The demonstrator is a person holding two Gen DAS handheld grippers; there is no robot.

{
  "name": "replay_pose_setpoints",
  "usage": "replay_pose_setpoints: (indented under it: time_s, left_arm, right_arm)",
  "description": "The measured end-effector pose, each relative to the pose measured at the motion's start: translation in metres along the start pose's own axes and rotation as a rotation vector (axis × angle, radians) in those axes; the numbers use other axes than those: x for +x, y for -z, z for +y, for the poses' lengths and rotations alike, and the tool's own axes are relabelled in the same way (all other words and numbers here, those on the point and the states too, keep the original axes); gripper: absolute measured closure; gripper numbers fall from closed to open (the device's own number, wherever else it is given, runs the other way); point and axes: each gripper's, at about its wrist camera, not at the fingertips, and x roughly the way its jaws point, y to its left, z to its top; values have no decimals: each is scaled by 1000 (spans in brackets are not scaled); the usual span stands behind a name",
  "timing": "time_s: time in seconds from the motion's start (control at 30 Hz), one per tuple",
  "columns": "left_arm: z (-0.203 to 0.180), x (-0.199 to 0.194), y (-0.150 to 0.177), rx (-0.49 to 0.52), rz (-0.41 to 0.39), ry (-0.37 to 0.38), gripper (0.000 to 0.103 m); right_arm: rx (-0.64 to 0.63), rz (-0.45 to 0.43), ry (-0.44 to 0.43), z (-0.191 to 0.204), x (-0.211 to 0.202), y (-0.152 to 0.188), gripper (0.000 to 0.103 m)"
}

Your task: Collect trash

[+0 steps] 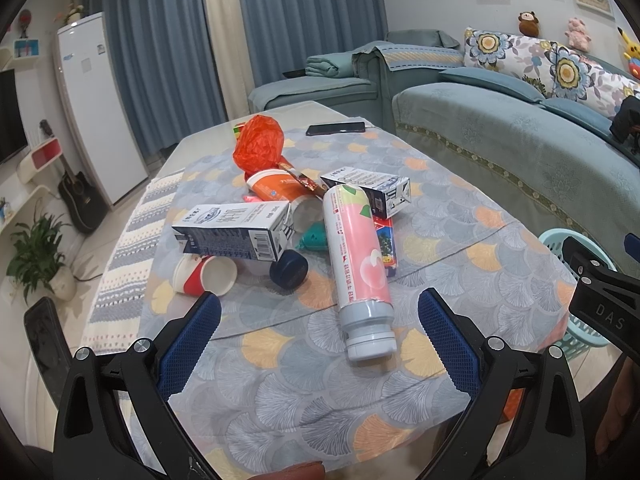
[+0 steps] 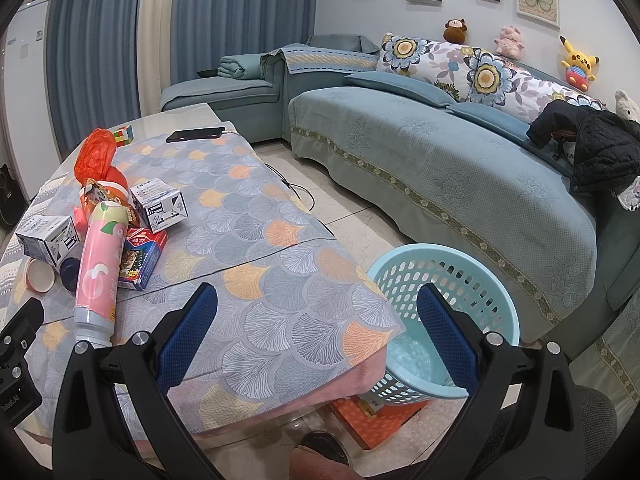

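Living-room setting: a low table point(image 1: 280, 400) under a fan-patterned cloth carries the trash near its middle, namely a pink bottle point(image 1: 356, 256) lying on its side, two dark-blue milk cartons point(image 1: 236, 232) with unreadable print, an orange plastic bag point(image 1: 260, 146) and tipped cups. A light-blue basket point(image 2: 436, 308) stands on the floor just beside the table's corner, near a teal sofa point(image 2: 440, 184). Left gripper point(image 1: 320, 340) and right gripper point(image 2: 316, 340) both hover with jaws wide and empty; "DAS" is legible on the right gripper's body, cut off at the left view's edge.

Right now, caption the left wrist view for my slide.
Open left gripper faces a pink bottle lying among table trash.
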Motion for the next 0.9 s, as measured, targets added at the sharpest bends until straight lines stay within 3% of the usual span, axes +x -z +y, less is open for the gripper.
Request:
replay_pose_setpoints:
  time_s: [0.9]
  left_arm:
    - [2, 1, 0, 0, 6, 0, 7]
  right_arm:
    - [1, 3, -3, 2, 2, -1, 8]
